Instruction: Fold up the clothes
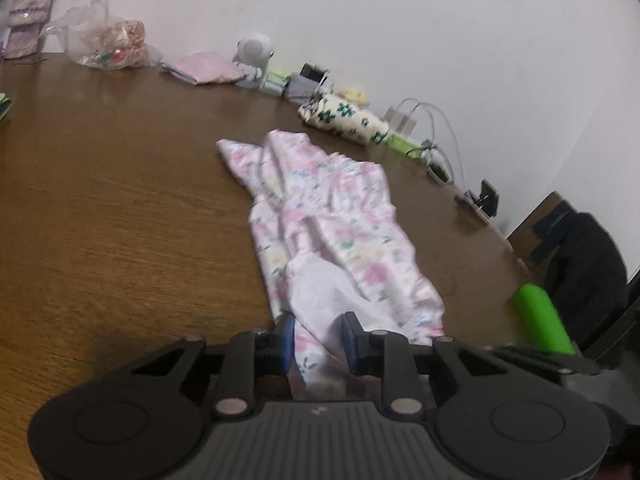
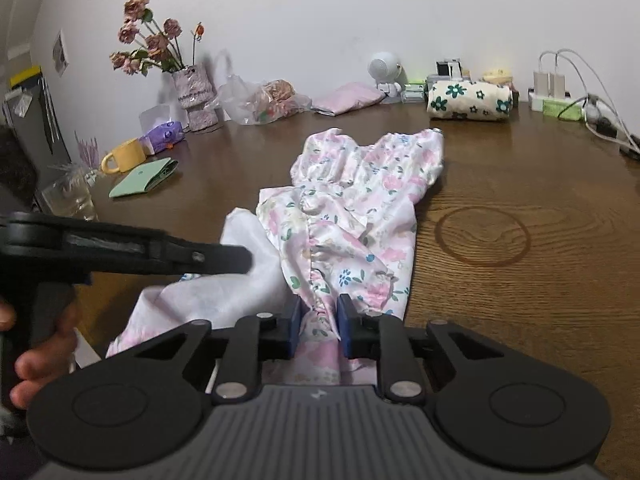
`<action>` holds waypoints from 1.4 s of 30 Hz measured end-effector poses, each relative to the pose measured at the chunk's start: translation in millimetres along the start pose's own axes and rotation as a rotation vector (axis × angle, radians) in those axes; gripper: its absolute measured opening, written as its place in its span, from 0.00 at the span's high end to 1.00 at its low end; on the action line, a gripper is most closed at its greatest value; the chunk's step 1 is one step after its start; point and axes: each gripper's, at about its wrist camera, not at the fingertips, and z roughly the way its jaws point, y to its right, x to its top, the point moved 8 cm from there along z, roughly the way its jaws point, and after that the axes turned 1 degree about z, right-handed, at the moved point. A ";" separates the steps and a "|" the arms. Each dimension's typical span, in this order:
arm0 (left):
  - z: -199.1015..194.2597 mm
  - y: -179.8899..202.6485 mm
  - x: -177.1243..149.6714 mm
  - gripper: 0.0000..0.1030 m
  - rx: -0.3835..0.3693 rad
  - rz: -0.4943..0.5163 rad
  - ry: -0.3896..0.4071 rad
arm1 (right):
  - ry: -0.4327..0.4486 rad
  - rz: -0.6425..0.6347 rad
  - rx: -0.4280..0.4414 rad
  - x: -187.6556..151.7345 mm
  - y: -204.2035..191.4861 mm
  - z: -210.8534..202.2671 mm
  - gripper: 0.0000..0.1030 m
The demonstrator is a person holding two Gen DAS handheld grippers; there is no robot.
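A pink floral satin garment (image 1: pixel 332 216) lies stretched out on the brown wooden table (image 1: pixel 120 200), with its white lining turned up at the near end. My left gripper (image 1: pixel 318 330) is shut on the garment's near hem, cloth bunched between its blue pads. In the right wrist view the same garment (image 2: pixel 352 208) runs away from me. My right gripper (image 2: pixel 319 316) is shut on its near gathered edge. The left gripper's black body (image 2: pixel 132 248) shows at the left of that view, over the white lining (image 2: pixel 240 276).
Along the wall stand a rolled floral cloth (image 2: pixel 470 100), a folded pink cloth (image 2: pixel 348 98), a plastic bag (image 2: pixel 264 100), a vase of dried roses (image 2: pixel 196 92), chargers with cables (image 2: pixel 560 92), a yellow mug (image 2: pixel 124 158) and a green wallet (image 2: pixel 144 178). A dark chair (image 1: pixel 580 256) stands at the right.
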 end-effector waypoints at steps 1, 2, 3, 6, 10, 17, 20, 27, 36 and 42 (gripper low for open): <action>-6.5 0.0 1.6 0.77 -0.016 0.003 0.015 | 0.005 -0.014 -0.001 -0.5 -1.6 -4.1 0.72; -16.7 1.3 3.8 0.70 -0.049 0.019 0.038 | 0.015 -0.032 0.002 -0.7 -3.5 -9.8 0.68; -27.9 3.7 5.4 0.56 -0.086 0.047 0.062 | 0.037 -0.061 0.021 -0.3 -5.9 -20.9 0.61; -67.5 20.0 -1.7 0.34 -0.231 0.247 0.148 | 0.081 -0.172 0.103 -5.2 -8.7 -53.4 0.55; -80.1 29.0 -28.7 0.33 -0.347 0.360 0.113 | 0.064 -0.354 0.172 -22.4 -18.0 -69.2 0.50; -30.7 18.7 -44.3 0.89 -0.291 0.262 -0.067 | -0.039 -0.396 0.173 -38.9 -27.9 -37.1 0.74; -21.3 9.7 -40.5 0.89 -0.302 0.169 -0.102 | -0.061 -0.376 0.175 -41.6 -24.2 -45.7 0.93; -11.3 10.1 -34.8 0.89 -0.360 0.089 -0.158 | -0.037 -0.465 0.154 -39.3 -29.1 -59.3 0.46; -17.8 7.1 -31.5 0.63 -0.388 0.106 -0.107 | -0.073 -0.346 0.174 -43.1 -26.7 -47.3 0.93; -80.3 28.9 -35.8 0.25 -0.285 0.481 0.225 | -0.113 -0.160 0.241 -26.4 -16.4 -54.6 0.96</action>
